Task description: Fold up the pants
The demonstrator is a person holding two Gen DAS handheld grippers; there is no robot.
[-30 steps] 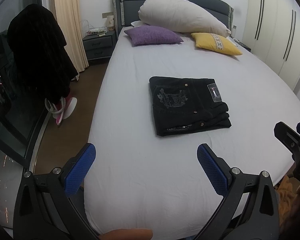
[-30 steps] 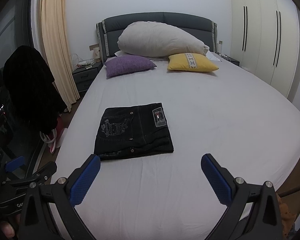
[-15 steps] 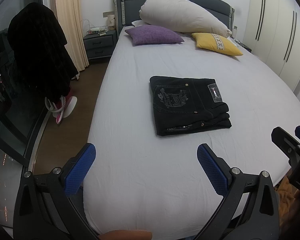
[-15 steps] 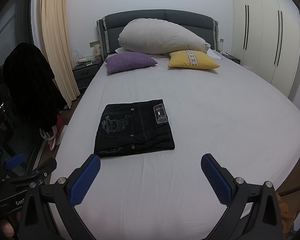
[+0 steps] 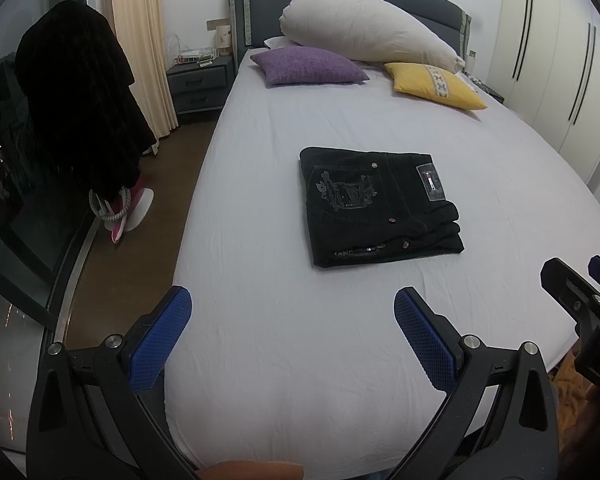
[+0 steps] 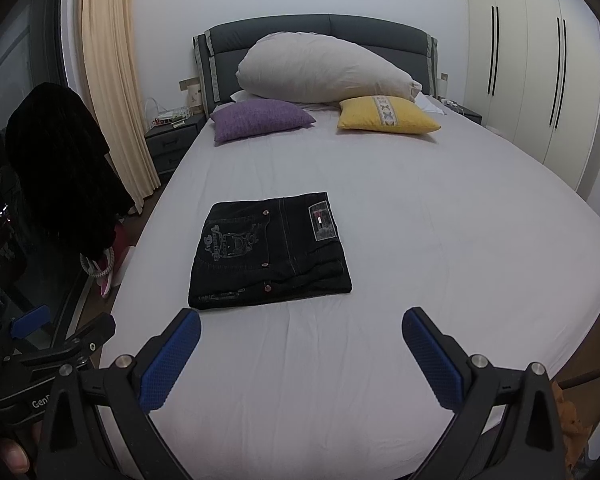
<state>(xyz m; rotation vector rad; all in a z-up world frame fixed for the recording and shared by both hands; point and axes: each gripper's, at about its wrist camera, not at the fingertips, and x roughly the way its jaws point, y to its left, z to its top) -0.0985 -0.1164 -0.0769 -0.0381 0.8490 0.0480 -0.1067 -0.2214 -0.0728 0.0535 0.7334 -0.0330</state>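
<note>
Black jeans lie folded into a flat rectangle on the white bed sheet; they also show in the right wrist view. My left gripper is open and empty, held over the bed's near edge, well short of the jeans. My right gripper is open and empty, also short of the jeans, near the bed's foot. The right gripper shows at the right edge of the left wrist view; the left gripper shows at the lower left of the right wrist view.
A purple cushion, a yellow cushion and a large white pillow lie at the headboard. A nightstand, curtain and dark clothes on a rack stand left. Wardrobes line the right wall.
Both grippers have drifted back slightly from the bed; the jeans have not moved.
</note>
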